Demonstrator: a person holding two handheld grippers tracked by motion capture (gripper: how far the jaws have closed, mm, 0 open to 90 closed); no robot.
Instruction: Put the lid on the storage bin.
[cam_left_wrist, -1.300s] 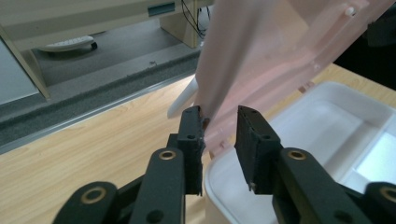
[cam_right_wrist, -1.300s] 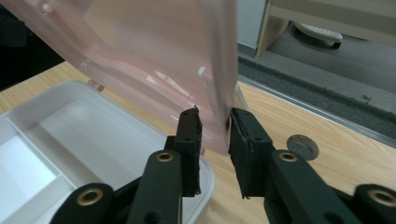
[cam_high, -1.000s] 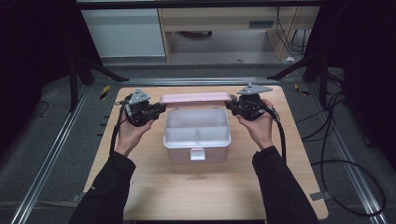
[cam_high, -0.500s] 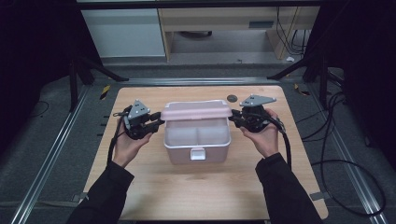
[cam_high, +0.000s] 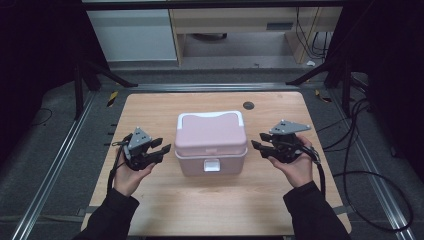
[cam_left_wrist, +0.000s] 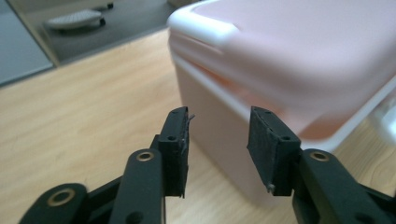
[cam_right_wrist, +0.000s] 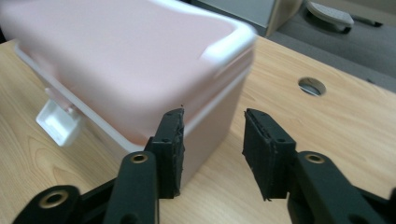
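A pink box (cam_high: 211, 140) with a white-rimmed lid stands shut in the middle of the wooden table (cam_high: 160, 105), its white latch (cam_high: 212, 165) facing me. My left gripper (cam_high: 165, 148) sits just left of the box, level with its side wall. Its jaws have just been opening, with nothing between them. In the left gripper view the box (cam_left_wrist: 299, 60) lies close beyond the left gripper (cam_left_wrist: 218, 135). My right gripper (cam_high: 256, 142) sits just right of the box, and its jaws have also just been opening on nothing. In the right gripper view the box (cam_right_wrist: 116, 60) and latch (cam_right_wrist: 58, 121) lie beyond the right gripper (cam_right_wrist: 212, 135).
A round cable hole (cam_high: 248, 105) sits in the table behind the box. Metal rails (cam_high: 55, 165) run along both sides of the table. Cables (cam_high: 360, 165) loop on the floor at the right. A cabinet (cam_high: 135, 35) stands beyond the far edge.
The pink lid, held up behind the open box by both grippers, has come down onto the box. Both grippers have let go, opened and drawn outward and toward me.
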